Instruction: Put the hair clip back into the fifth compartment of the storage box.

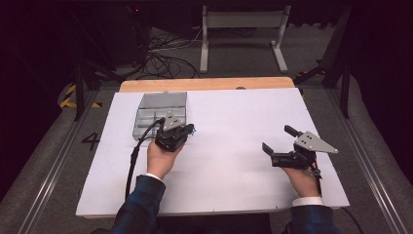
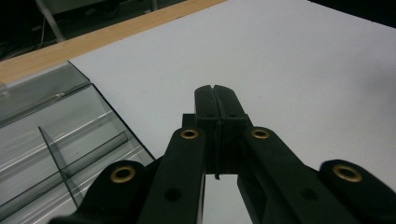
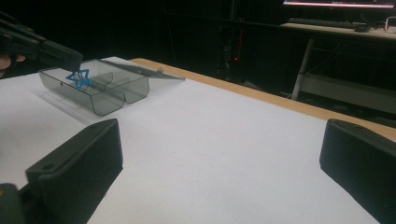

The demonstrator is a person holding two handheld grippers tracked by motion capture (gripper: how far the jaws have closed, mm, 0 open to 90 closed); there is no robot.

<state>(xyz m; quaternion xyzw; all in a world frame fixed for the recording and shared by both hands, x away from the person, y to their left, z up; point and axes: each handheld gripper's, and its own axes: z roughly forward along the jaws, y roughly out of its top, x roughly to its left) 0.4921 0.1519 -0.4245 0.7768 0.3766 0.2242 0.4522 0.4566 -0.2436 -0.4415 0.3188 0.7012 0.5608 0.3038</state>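
Floor marking, left of the table: a black "4" (image 1: pixel 91 141). Clear compartment box (image 1: pixel 160 113) just left of my left tongs (image 1: pixel 187 130), which pinch a blue star outline (image 3: pixel 79 78) at their tip. White table sheet (image 1: pixel 229 126), dark room. My right tongs (image 1: pixel 277 140): level, empty, jaws spread wide.

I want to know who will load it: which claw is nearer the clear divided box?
Left. The left claw hangs just off the clear divided box, holding a small blue star beside its right wall. The right claw stands open far across the white table.
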